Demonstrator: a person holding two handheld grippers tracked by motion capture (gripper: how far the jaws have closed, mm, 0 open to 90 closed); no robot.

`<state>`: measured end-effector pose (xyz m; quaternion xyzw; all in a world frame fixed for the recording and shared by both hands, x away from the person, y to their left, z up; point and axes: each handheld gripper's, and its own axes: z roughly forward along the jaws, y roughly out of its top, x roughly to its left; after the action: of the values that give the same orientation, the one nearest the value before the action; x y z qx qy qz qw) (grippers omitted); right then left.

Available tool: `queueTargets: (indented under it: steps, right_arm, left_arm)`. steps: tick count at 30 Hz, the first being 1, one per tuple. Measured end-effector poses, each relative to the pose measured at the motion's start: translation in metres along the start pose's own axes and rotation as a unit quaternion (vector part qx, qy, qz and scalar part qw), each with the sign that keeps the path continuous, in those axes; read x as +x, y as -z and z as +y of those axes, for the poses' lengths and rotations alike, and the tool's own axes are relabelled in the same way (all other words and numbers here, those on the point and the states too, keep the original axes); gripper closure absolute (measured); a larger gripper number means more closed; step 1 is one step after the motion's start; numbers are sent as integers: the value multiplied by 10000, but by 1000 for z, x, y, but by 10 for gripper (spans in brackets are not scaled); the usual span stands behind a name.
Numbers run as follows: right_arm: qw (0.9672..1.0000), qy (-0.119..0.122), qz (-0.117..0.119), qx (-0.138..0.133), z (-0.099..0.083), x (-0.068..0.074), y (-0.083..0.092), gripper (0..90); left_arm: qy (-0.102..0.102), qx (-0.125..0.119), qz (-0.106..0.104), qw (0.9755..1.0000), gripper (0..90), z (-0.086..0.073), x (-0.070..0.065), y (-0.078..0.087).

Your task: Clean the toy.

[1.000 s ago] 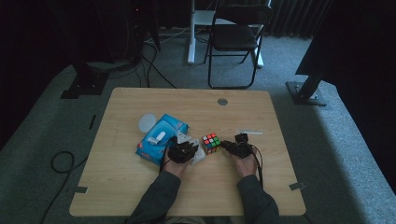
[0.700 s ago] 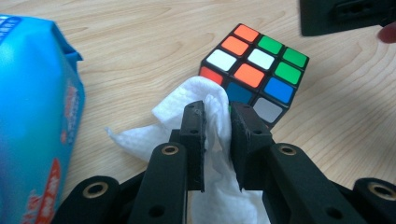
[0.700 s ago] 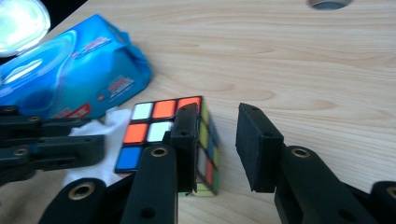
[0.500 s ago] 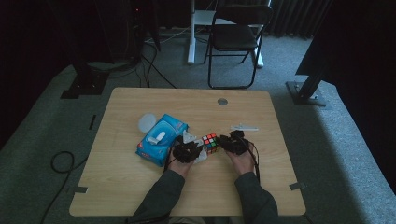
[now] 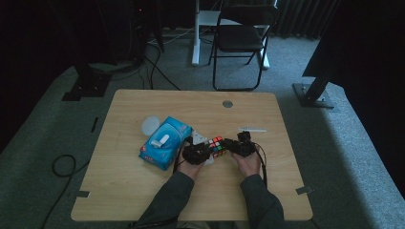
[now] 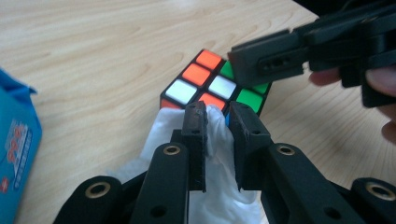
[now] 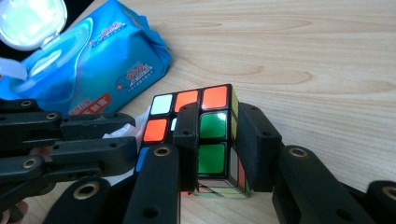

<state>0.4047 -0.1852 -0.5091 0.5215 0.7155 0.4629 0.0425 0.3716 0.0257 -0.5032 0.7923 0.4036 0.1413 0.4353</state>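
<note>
Between the two grippers, near the middle of the table (image 5: 143, 200), sits the puzzle cube (image 5: 217, 145), with a gripper on either side of it.

Left gripper (image 6: 215, 123): jaws narrow, clamped on a bunched white wipe (image 6: 219, 135). The wad pokes out between the pads and trails back under the gripper body. Its front edge presses against the near face of the cube (image 6: 212, 86), just below the row of orange and white tiles. In the high view the left gripper (image 5: 200, 151) lies low on the wood, the hand behind it, and white tissue shows at its near side.

Right gripper (image 7: 215, 140): jaws have just been closing, with the cube (image 7: 205, 135) between them. One pad lies against the green column of tiles, the other against the yellow-edged side face, so the corner of the cube is pinched and held. The cube rests on the wood, slightly turned to the table edge. In the high view the right gripper (image 5: 237, 145) meets the cube from the person's right.

Outward: a blue pack of wet wipes (image 5: 165, 142) lies just left of the left gripper, flip lid open, a white sheet standing at the opening (image 7: 11, 70). A round white lid or disc (image 5: 150, 125) lies at the pack's far corner. A thin white strip (image 5: 252, 129) lies beyond the right gripper, apart from it. A small grey cable port (image 5: 228, 103) sits near the far edge.

A folding chair (image 5: 241, 40) stands on the carpet beyond the table.
</note>
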Motion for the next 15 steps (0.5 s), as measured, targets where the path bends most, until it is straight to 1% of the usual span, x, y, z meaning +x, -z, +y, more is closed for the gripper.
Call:
queueTargets:
  steps: [2, 3, 5, 7, 9, 13, 15]
  right_arm:
    - [9999, -137, 73, -51, 0, -5, 1, 700]
    - [9999, -137, 73, -51, 0, -5, 1, 700]
    - [9999, -144, 69, -61, -1, -6, 2, 700]
    - [9998, -159, 75, -55, 0, -6, 2, 700]
    - [9997, -223, 101, -73, 0, -8, 2, 700]
    - [9989, -413, 181, -111, 0, -14, 3, 700]
    - [9987, -452, 194, -119, 0, -16, 3, 700]
  left_arm:
    - [-78, 31, 76, 9999, 772, -1, 0, 1]
    - [-83, 56, 115, 9999, 772, -2, 1, 1]
    - [-25, 141, 169, 9998, 772, -4, 3, -2]
    - [16, 183, 153, 9997, 773, -5, 4, -5]
    - [-29, 233, 142, 9996, 775, -5, 3, -8]
    - [-25, 335, 168, 9993, 775, -6, 3, -15]
    - [-60, 397, 197, 9990, 775, -8, 4, -17]
